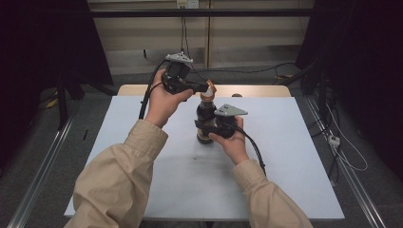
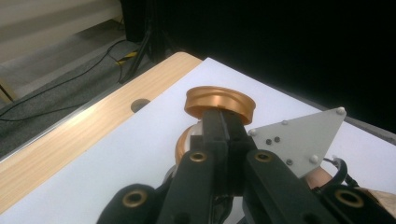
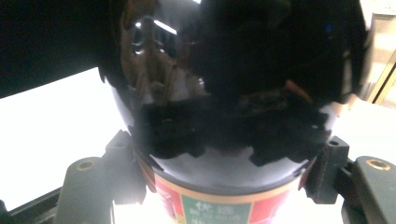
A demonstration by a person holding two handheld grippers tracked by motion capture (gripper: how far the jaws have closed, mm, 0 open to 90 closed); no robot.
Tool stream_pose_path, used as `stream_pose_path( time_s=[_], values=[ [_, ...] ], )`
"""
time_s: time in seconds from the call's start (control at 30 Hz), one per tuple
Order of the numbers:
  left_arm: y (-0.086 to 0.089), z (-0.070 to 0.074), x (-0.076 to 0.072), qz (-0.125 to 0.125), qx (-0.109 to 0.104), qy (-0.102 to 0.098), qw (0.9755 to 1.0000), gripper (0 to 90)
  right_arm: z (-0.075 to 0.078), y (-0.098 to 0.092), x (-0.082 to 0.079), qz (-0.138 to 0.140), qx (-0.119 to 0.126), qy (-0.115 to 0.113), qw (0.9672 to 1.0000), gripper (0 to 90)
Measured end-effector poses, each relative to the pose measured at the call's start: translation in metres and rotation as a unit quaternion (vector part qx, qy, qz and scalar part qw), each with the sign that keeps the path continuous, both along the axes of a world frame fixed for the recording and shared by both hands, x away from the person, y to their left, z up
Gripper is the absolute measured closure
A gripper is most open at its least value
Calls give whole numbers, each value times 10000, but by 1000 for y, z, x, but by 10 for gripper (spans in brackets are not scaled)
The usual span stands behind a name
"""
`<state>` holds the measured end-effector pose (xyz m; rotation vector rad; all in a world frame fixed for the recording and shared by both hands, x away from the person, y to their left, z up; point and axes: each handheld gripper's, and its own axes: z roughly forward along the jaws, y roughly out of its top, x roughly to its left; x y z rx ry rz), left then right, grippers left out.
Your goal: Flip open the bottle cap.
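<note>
Bottle: a dark glossy glass bottle (image 1: 206, 121) stands upright near the middle of the white desk (image 1: 285, 156), its shoulder close before the lens in the right gripper view (image 3: 224, 154).
Cap: a copper-coloured round metal screw cap (image 2: 219, 103) sits above the bottle's neck, tilted rather than level; in the high view it shows at the top of the bottle (image 1: 208, 89).
Label: a paper band of red and green with white characters (image 3: 215, 207) wraps the bottle's body; the characters are cut off at the picture's edge and cannot be read.
Left tongs: the left tongs (image 2: 223, 122) have their black jaws pressed together on the near rim of the cap, held from the side.
Right tongs: the right tongs (image 1: 212, 127) clasp the bottle's body, one jaw on each flank just above the label.
Desk: white top with a light wooden strip (image 2: 70, 140) along its far edge.
</note>
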<state>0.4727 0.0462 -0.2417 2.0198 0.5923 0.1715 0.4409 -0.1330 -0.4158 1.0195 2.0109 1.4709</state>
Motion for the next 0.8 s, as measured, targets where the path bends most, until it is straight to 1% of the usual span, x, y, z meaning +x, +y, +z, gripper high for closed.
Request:
stream_pose_path(
  time_s=[0.03, 0.17, 0.33, 0.4, 0.47, 0.6, 0.67, 0.73, 0.8],
  values=[
    [0, 0, 0, 4, 22, -10, 10000, 900, 0, 0, 0, 1, -3, 0, 10000, 305],
    [-1, 1, 0, 9, -3, 16, 10000, 900, 0, 0, 0, 0, -5, 5, 10000, 304],
    [-3, 4, 0, -35, -12, 0, 10000, 900, 0, 0, 0, -1, -7, 10, 10000, 304],
    [-5, 5, 0, -24, 0, -26, 10000, 900, 0, 0, 0, -6, -11, 6, 10000, 303],
    [-6, 6, 0, -33, 56, -15, 10000, 900, 0, 0, 0, -9, -5, 9, 10000, 304],
    [-5, 5, 1, -1, 19, -19, 10000, 900, 0, 0, 0, -9, 1, -10, 10000, 303],
    [-3, 6, 1, -7, 57, -20, 10000, 900, 0, 0, 0, -16, 5, 10, 10000, 303],
    [-2, 6, 0, 1, 20, -22, 10000, 900, 0, 0, 0, -23, -3, 20, 10000, 303],
    [-1, 7, -1, -37, 25, -20, 10000, 900, 0, 1, 0, -43, 2, 16, 10000, 302]
  ],
)
